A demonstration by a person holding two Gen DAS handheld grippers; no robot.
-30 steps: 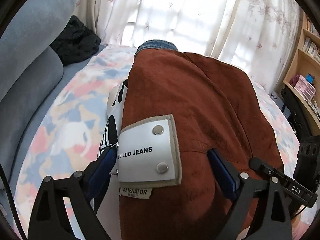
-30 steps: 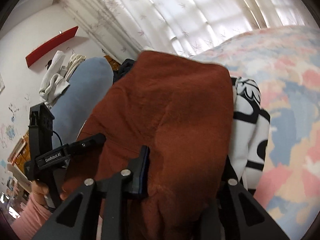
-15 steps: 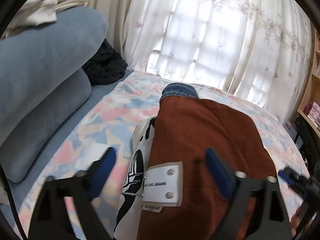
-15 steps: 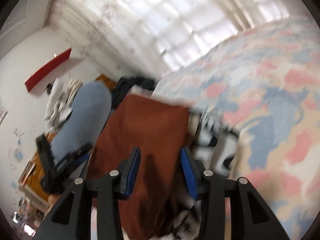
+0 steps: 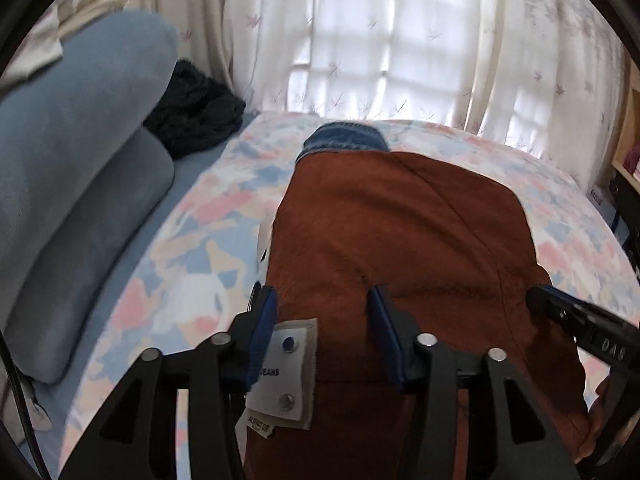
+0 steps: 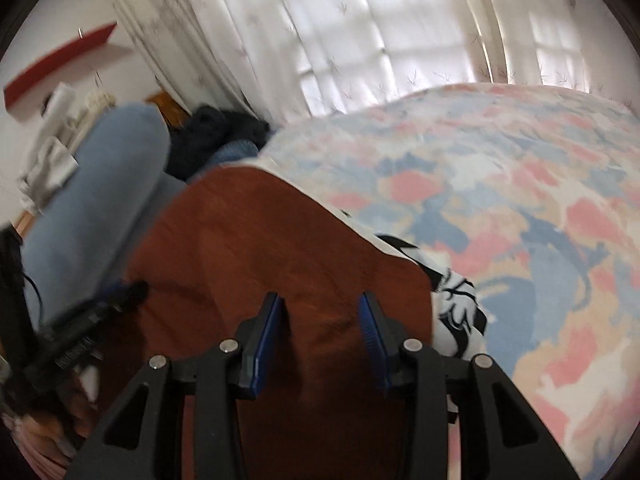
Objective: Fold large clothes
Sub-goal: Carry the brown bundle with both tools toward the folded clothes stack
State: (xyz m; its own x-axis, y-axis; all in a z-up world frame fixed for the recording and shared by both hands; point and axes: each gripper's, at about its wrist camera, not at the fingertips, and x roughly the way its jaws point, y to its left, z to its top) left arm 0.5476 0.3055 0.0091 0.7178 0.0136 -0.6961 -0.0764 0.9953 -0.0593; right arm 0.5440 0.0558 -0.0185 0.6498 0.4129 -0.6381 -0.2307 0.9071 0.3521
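Note:
A rust-brown folded garment [image 5: 400, 232] lies on the flowered bedspread [image 5: 192, 248], with a white label patch [image 5: 290, 364] at its near left corner. A white garment with black print [image 6: 456, 304] sticks out from under it, and a blue denim piece [image 5: 344, 140] shows at the far end. My left gripper [image 5: 324, 334] hovers over the near left corner, its jaws closing around the patch's edge without pinching the cloth. My right gripper [image 6: 318, 334] hangs over the brown garment [image 6: 260, 240] near its right edge. Its jaws are closing slightly and grip no cloth.
Two grey-blue pillows [image 5: 72, 160] and a black knit bundle [image 5: 196, 112] line the bed's left side. White curtains [image 5: 400, 40] hang behind the bed, and a wooden shelf [image 5: 628, 140] stands at the right. The bedspread [image 6: 500, 184] stretches wide on the right.
Both grippers drew back and up from the brown garment. The left jaws narrowed from wide around the patch. The right gripper let go of the fold of brown cloth it pinched.

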